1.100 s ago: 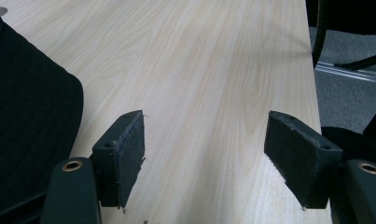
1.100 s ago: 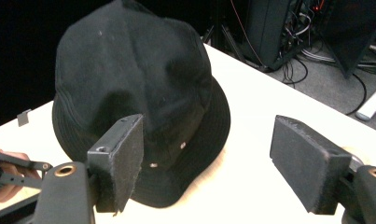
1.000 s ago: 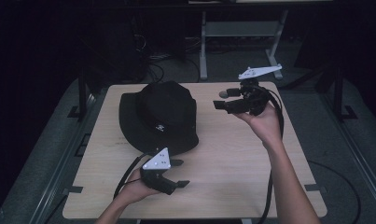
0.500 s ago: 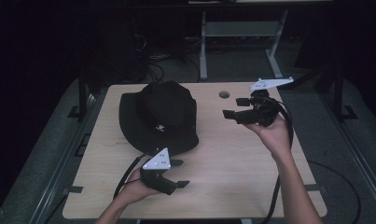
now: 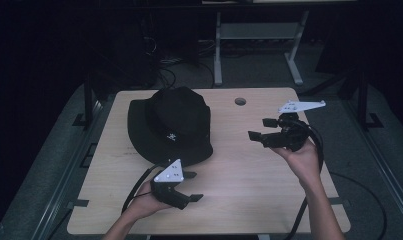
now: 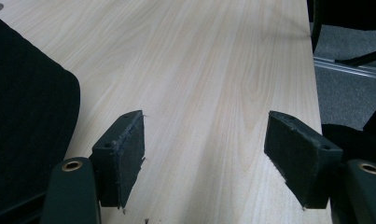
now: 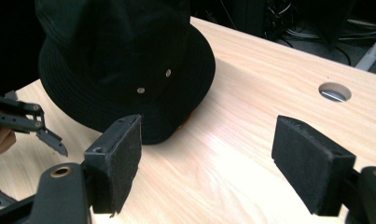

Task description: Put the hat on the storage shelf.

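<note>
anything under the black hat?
The black hat lies brim-down on the wooden table, its brim flat against the wood. Whatever may lie beneath the crown is covered.

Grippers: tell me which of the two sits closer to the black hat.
The left gripper: it rests low on the table just in front of the hat's near brim. The right gripper is held farther off, across bare wood.

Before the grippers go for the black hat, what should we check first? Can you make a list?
1. Left gripper open: ok, jaws wide apart.
2. Right gripper open: ok, jaws wide apart.
3. Both grippers empty: ok, nothing between the jaws.
4. Hat flat on the table, brim down: ok.
5. Right gripper aimed at the hat: ok, the hat sits ahead of its jaws.
6. Anything hidden under the hat: cannot tell.
</note>
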